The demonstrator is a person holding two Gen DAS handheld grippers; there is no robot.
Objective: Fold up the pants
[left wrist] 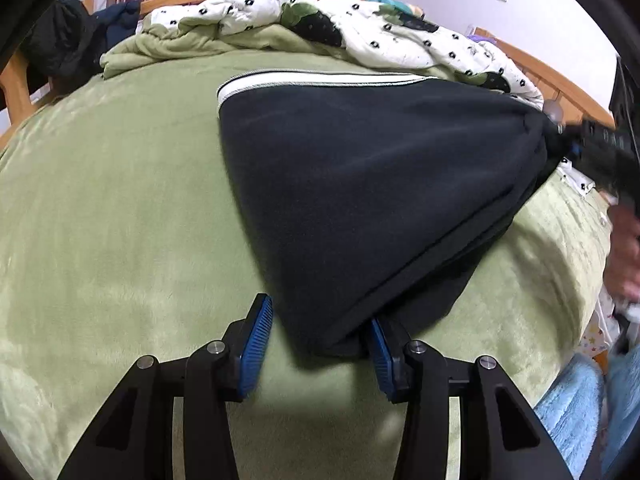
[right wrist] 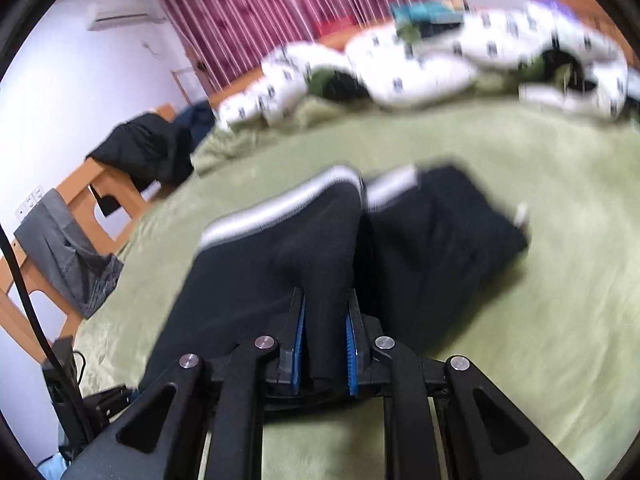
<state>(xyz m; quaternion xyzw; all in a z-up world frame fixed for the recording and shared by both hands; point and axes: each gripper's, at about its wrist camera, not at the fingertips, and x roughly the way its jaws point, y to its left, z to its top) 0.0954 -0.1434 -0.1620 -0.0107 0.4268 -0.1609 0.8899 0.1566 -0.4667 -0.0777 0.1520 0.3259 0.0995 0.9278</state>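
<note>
Home bedroom: wooden-framed bed (left wrist: 560, 80), rumpled quilt (left wrist: 400, 28), striped curtains (right wrist: 280, 12).

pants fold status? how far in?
Done: the black pants lie doubled on the green blanket, white side stripe along the far edge. In hand: the right gripper is shut on a fold of the fabric; the left gripper is open at the near corner, one pad under the edge. Left: closing the left grip and making the final fold.

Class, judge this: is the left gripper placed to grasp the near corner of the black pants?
Probably yes. The left gripper is open, and the corner of the black pants lies between its pads with nothing in the way.
</note>
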